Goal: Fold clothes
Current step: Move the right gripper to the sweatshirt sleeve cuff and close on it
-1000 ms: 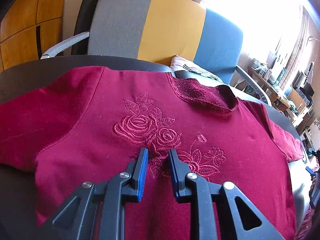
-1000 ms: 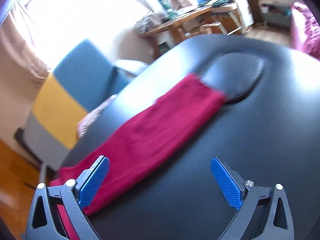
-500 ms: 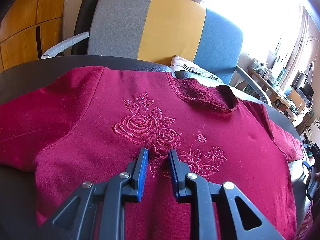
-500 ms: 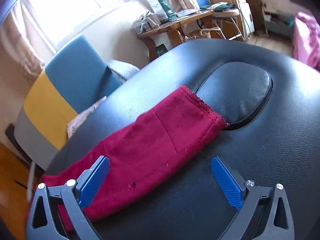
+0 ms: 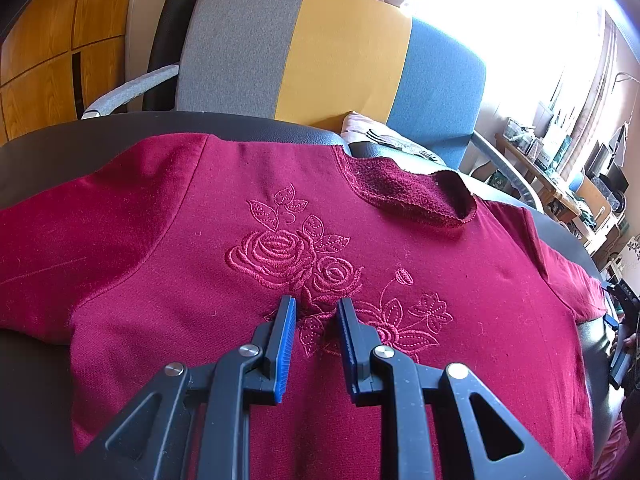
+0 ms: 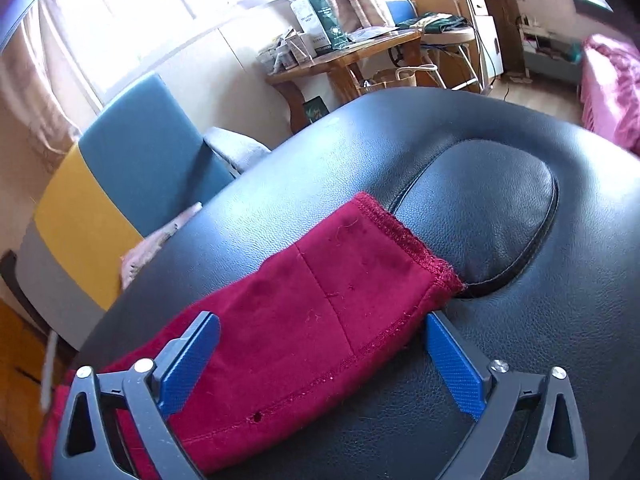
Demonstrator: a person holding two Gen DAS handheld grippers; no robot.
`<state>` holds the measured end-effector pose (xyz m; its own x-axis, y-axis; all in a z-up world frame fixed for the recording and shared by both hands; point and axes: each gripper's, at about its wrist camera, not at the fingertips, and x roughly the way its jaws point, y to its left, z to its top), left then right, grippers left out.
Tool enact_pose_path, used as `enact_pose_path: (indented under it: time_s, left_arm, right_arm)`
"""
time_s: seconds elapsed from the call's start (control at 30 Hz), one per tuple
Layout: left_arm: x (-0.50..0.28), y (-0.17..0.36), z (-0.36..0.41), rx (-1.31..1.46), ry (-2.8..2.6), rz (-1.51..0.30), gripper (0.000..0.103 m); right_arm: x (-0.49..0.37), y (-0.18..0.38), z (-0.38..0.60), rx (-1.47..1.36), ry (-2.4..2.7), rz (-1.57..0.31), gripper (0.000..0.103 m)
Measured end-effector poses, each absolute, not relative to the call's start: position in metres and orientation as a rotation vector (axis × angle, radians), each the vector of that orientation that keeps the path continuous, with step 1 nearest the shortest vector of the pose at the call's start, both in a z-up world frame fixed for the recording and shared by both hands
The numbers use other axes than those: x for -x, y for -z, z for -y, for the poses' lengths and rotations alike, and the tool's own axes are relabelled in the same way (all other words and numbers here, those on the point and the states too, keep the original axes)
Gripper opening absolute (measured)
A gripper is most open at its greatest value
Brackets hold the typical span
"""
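Two black handheld grippers with blue pads

Left gripper point(image 5: 316, 308) and right gripper point(image 6: 320, 332): triangular cut-out black arms, silver pivot screws, textured blue pads point(image 6: 188, 364) at the tips

Crimson sweater point(image 5: 168, 280) with tone-on-tone embroidered roses point(image 5: 292, 260), black leather table point(image 6: 560, 320), grey-yellow-blue striped chair point(image 5: 340, 52), blue gripper pads point(image 6: 452, 364).

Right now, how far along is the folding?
Done: the dark red embroidered sweater lies spread flat on the black padded table. In hand: the right gripper, closing, straddles the sleeve cuff; left gripper hovers mid-chest. Left: every fold.
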<state>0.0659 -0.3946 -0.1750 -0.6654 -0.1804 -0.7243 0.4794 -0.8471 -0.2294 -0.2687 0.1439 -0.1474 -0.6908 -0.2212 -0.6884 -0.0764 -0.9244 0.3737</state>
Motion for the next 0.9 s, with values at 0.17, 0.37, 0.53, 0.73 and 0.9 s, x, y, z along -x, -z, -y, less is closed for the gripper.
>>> enact_pose_path:
  time_s: [0.17, 0.37, 0.53, 0.73, 0.9]
  left_arm:
    - [-0.066, 0.175, 0.394, -1.026, 2.506, -0.574, 0.021]
    - [-0.066, 0.174, 0.393, -1.026, 2.504, -0.567, 0.021]
    - [-0.066, 0.174, 0.394, -1.026, 2.505, -0.568, 0.021]
    - [-0.066, 0.174, 0.393, -1.023, 2.506, -0.574, 0.021]
    - [-0.066, 0.174, 0.393, -1.021, 2.507, -0.578, 0.021]
  right_arm:
    - [0.269, 0.150, -0.155, -1.209, 2.795, 0.622, 0.049]
    - [0.269, 0.152, -0.164, -1.193, 2.775, 0.700, 0.048]
    - [0.270, 0.155, -0.176, -1.173, 2.719, 0.846, 0.047]
    - [0.274, 0.148, -0.170, -1.249, 2.729, 0.715, 0.007]
    - [0.265, 0.128, -0.159, -1.169, 2.694, 0.694, 0.007]
